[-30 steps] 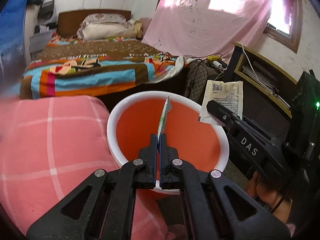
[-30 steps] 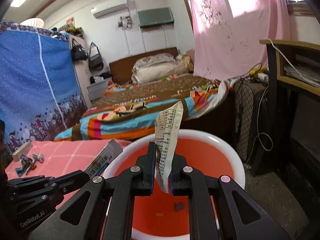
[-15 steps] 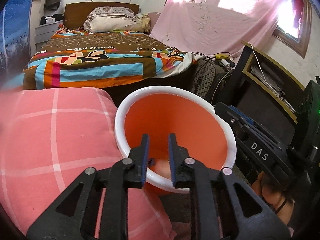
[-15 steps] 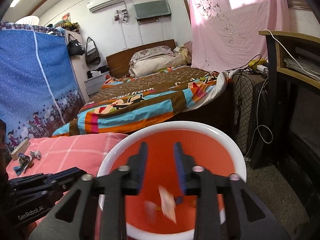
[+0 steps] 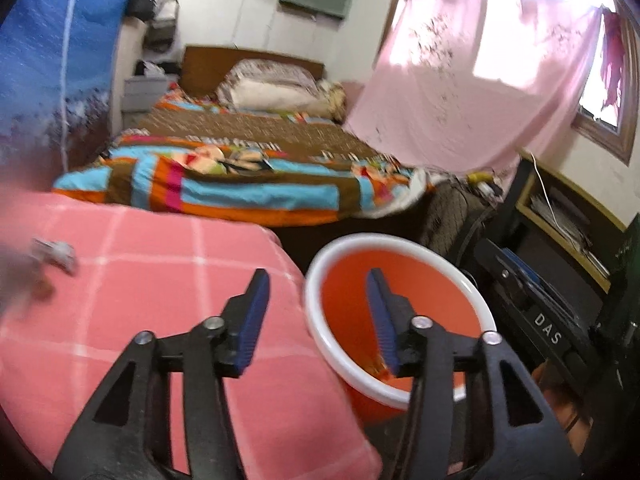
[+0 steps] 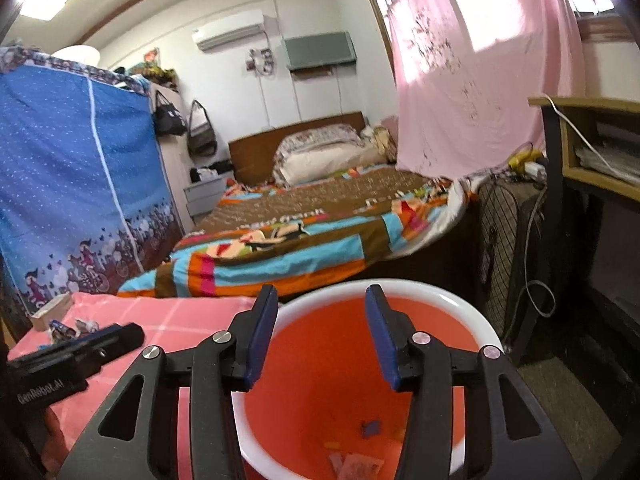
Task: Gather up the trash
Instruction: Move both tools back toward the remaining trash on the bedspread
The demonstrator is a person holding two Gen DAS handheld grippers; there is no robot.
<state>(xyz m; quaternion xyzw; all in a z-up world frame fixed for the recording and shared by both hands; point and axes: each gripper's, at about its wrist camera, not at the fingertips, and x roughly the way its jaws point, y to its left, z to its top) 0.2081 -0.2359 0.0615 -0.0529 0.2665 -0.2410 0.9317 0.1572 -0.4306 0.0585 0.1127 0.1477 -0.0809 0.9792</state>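
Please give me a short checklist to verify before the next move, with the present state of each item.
1. Left gripper empty, jaws just been opening: ok.
2. Right gripper empty over the orange bin, jaws just been opening: ok.
3. Wrappers lying on the bin's bottom: ok.
4. More trash left on the pink cloth: not ok, still to collect.
5. Bin upright beside the cloth: ok.

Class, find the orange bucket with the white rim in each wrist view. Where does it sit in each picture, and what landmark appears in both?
Left wrist: orange bucket lower right of centre, beside the pink checked cloth.
Right wrist: bucket bottom centre, wrappers inside.
Shared landmark: the colourful striped bedspread behind it.
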